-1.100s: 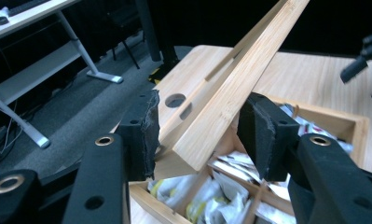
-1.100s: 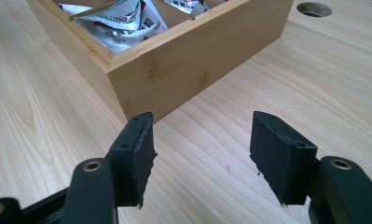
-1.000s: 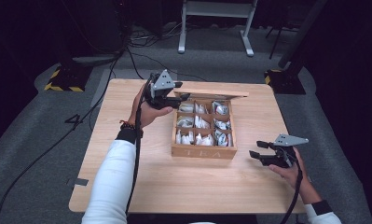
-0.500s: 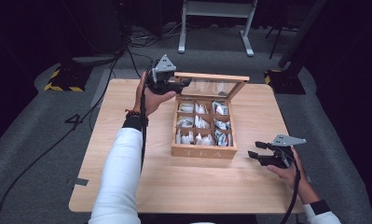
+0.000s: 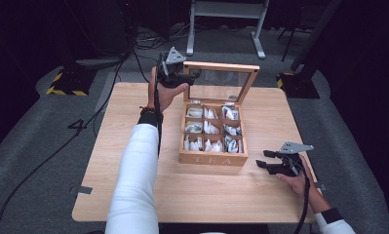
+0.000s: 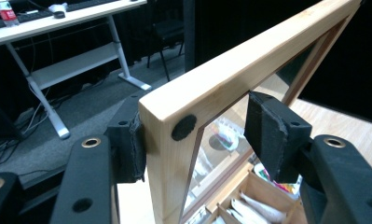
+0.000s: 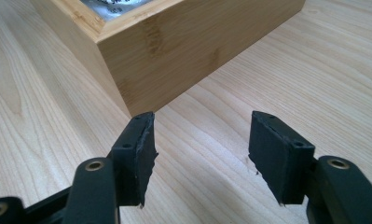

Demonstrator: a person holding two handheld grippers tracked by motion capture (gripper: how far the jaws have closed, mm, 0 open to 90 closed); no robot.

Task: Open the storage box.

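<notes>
A wooden tea box (image 5: 212, 158) with several compartments of tea bags (image 5: 209, 129) stands in the middle of the table. Its glass-paned lid (image 5: 221, 68) is raised upright at the back. My left gripper (image 5: 194, 75) is at the lid's upper left corner. In the left gripper view the lid's frame (image 6: 230, 70) sits between the jaws of my left gripper (image 6: 197, 135). One pad (image 6: 132, 144) lies against the wood, the other stands clear, and the jaws have just been opening. My right gripper (image 5: 261, 163) rests open on the table beside the box's front right corner (image 7: 183, 51), with nothing between its fingers.
The light wooden table (image 5: 260, 204) has bare room in front of the box and to its left. Behind the table are a white desk frame (image 5: 226, 14) and cables on a dark floor. The person's white sleeve (image 5: 133, 185) reaches across the left side.
The left gripper has swung the lid from nearly flat up to upright, moving back and up with it. Its jaws now stand wider around the frame. The right gripper has stayed put.
</notes>
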